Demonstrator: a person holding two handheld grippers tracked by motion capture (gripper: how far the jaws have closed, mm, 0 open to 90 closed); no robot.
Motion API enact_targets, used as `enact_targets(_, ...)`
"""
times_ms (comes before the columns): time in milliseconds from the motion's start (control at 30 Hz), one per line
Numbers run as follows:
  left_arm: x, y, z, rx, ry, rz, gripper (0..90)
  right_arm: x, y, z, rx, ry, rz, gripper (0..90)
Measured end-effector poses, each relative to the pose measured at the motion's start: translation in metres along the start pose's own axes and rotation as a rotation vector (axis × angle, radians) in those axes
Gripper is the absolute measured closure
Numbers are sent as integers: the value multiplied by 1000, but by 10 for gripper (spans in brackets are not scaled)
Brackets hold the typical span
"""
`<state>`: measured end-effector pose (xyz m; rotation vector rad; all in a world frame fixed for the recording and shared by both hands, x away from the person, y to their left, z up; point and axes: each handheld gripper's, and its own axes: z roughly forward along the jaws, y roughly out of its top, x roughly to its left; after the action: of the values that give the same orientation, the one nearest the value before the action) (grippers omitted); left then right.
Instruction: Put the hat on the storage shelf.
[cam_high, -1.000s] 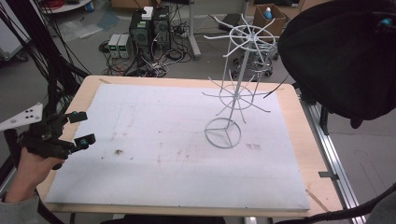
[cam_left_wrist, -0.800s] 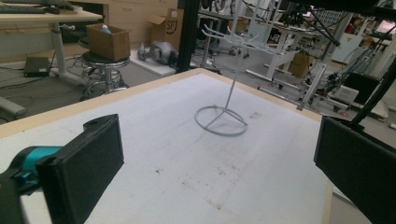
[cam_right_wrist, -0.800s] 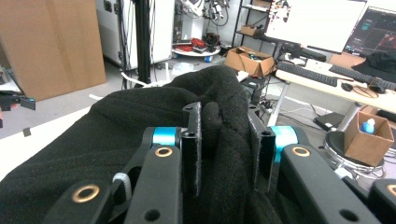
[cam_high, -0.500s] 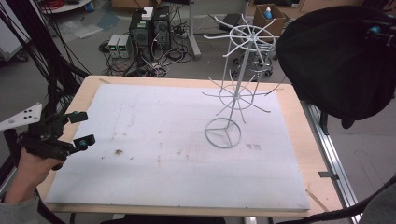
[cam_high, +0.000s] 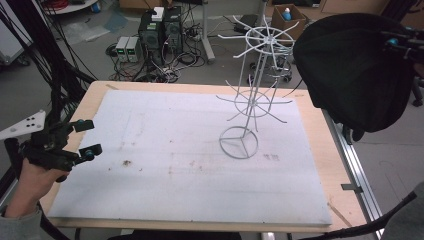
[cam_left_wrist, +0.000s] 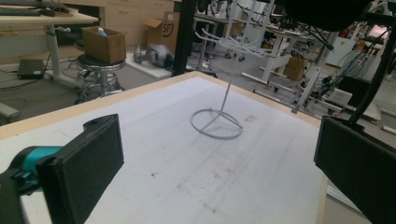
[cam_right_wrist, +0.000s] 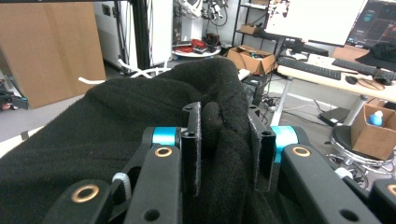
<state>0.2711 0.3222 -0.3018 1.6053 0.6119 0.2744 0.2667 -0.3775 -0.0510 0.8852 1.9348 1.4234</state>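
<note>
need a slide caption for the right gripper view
Right claw shut on a fold of soft black fleece fabric, with desks, monitors and a brown cardboard box behind.

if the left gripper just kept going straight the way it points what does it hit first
Probably the wire rack: its ring base sits roughly centred ahead between the open jaws of the left gripper. Before it lies only bare white table mat, though depth is hard to judge.
</note>
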Motion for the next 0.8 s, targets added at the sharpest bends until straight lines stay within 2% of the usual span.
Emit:
enact_targets(200,0,0,0,-2,2,1,17,-1,-7,0,-15,8,1,716)
enact_targets(500,0,-1,1,-1,6,-2,17,3,-27,-2,-57,11,-4,711)
enact_targets(800,0,-1,1,3,11,1,17,2,-49,4,-69,77,16,708)
